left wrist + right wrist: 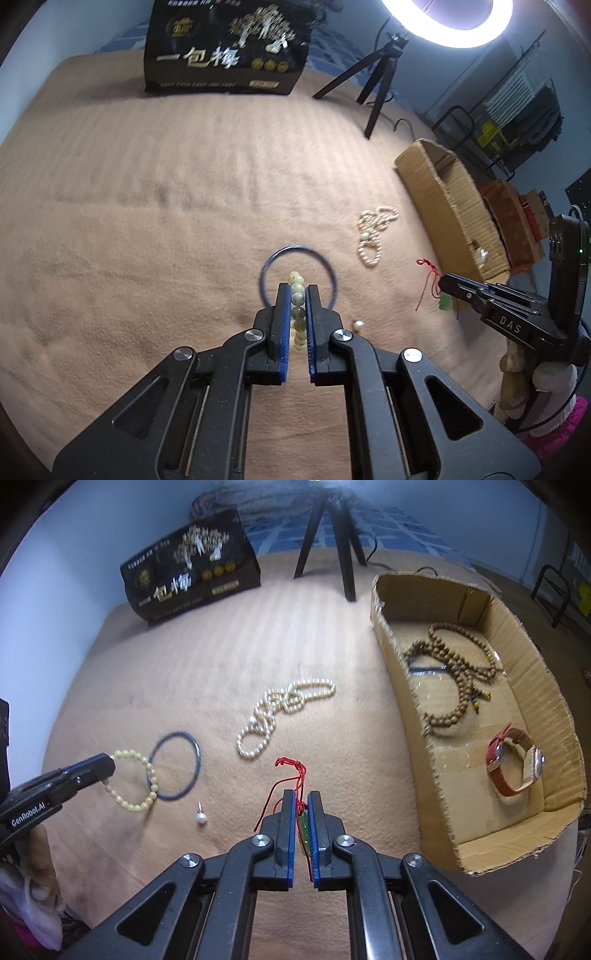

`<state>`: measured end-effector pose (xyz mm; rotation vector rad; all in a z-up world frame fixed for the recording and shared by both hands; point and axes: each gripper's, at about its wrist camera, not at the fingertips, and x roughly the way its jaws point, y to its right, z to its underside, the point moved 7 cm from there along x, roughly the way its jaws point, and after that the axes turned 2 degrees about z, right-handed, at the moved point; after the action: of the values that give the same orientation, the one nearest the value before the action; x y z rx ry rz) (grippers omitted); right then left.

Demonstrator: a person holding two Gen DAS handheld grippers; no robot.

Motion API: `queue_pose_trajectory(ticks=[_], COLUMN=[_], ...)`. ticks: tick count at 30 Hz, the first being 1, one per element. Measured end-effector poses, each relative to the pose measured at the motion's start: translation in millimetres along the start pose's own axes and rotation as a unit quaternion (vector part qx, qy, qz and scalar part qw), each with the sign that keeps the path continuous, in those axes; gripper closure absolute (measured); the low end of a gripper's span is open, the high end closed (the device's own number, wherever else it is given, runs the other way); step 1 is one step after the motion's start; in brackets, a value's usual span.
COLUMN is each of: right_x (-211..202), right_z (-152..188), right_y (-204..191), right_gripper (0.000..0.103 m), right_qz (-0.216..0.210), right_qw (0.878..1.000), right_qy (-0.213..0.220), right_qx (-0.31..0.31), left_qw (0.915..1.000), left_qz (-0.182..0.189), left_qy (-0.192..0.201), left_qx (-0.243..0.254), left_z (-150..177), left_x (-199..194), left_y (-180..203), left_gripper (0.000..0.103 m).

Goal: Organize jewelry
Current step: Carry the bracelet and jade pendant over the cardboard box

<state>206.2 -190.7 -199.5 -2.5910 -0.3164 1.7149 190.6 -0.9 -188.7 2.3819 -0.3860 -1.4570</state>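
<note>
My left gripper [297, 291] is shut on a pale yellow bead bracelet [297, 295], seen as a loop in the right wrist view [135, 781], beside a dark blue bangle [297, 275] [176, 763]. My right gripper [301, 797] is shut on a green pendant [303, 825] on a red cord [291, 771]; it shows in the left wrist view [448, 286] too. A white pearl necklace [280, 712] [375, 230] and a single pearl earring [200, 818] [359, 325] lie on the tan blanket. The cardboard box [406, 686] [436, 184] holds a brown bead necklace [458, 672] and a red-strapped watch [513, 768].
A black printed bag [225, 48] [192, 579] stands at the far side. A black tripod [373, 81] [332, 535] with a ring light [447, 22] stands behind the box. Shelving and clutter [517, 122] lie beyond the blanket's right edge.
</note>
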Motion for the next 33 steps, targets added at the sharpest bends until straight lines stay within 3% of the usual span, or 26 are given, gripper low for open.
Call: queue_pose_trajectory(ticks=[8,15,33], right_x=[-35.9,-64.6,-86.4], right_z=[-17.5,-34.2,-57.3], right_y=[8.6,28.9,108.3], right_gripper=[0.1,0.1,0.1], right_qz=[-0.012,0.002,0.021], right_qw=[0.999,0.996,0.987], right_qy=[0.049,0.091,0.123], right_qx=[0.01,0.021,0.098], left_qw=[0.999,0.9963,0.9868], left_qz=[0.031,0.062,0.129], left_qy=[0.027,0.045,0.042], left_qx=[0.018,0.04,0.088], left_z=[-15.1,-29.8,-54.9], left_x=[-17.2,-22.3,4.9], left_y=[33.4,74.5,182.2], left_gripper=[0.098,0.098,0.098])
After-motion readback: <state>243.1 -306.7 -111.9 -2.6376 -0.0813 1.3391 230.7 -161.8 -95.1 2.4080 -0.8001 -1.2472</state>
